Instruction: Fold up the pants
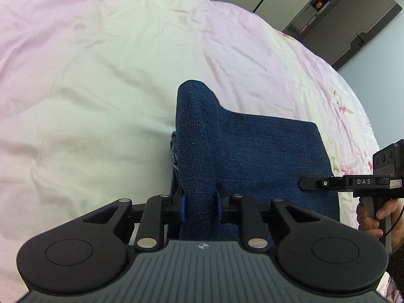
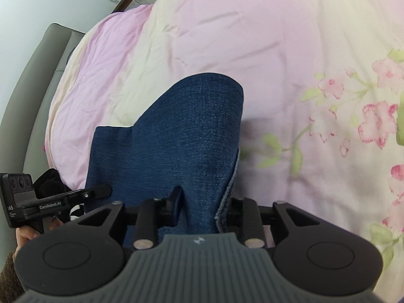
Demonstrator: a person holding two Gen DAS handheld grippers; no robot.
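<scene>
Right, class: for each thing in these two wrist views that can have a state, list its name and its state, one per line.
left gripper: shut on the pants, denim pinched between its blue pads.
right gripper: shut on the pants at a stitched edge.
pants: blue denim, doubled over, held up between both grippers above the bed.
bedspread: pink and cream, floral, spread out with soft wrinkles.

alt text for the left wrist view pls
The left gripper is shut on a raised fold of blue pants above a pink and cream bedspread. The right gripper, held in a hand, reaches in from the right.
</scene>
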